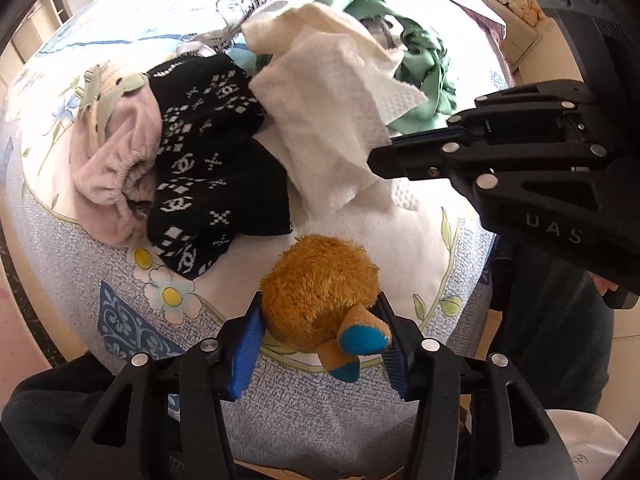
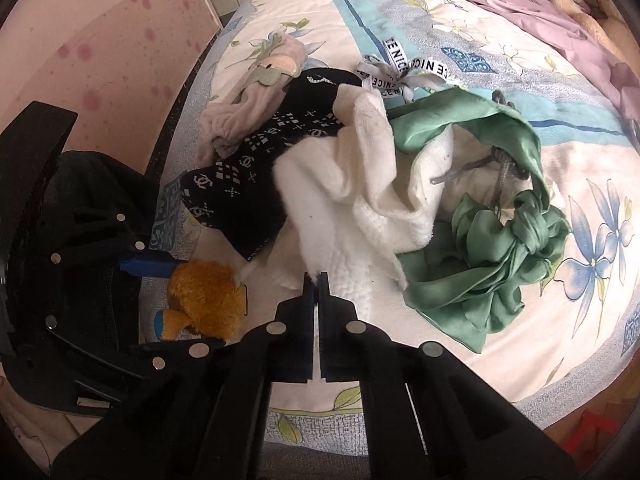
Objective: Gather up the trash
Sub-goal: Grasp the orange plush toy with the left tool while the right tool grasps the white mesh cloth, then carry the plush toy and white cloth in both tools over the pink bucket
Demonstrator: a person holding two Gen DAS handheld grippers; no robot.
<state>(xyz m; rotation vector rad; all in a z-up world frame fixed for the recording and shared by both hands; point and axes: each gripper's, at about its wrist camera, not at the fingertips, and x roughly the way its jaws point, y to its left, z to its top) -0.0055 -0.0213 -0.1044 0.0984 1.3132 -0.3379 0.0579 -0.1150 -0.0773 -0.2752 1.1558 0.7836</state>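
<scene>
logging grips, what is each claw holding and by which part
Right claw: white paper tissue, pinched at its near edge. Left claw: brown plush toy, gripped across its body.

Your right tool (image 2: 319,280) is clamped on the edge of a white paper tissue (image 2: 320,216) lying on the floral bedsheet (image 2: 520,160). Your left tool (image 2: 192,276) grips a fuzzy orange plush toy (image 2: 206,300) beside the black patterned knit (image 2: 240,184).

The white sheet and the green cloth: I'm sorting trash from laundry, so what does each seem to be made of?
The white sheet looks like tissue or paper towel: matte, with an embossed dot pattern and creased, ragged edges. The green cloth looks like satin or silk-like fabric: smooth, with a soft sheen, draped folds and a knot. Neither can be confirmed by look alone.
</scene>
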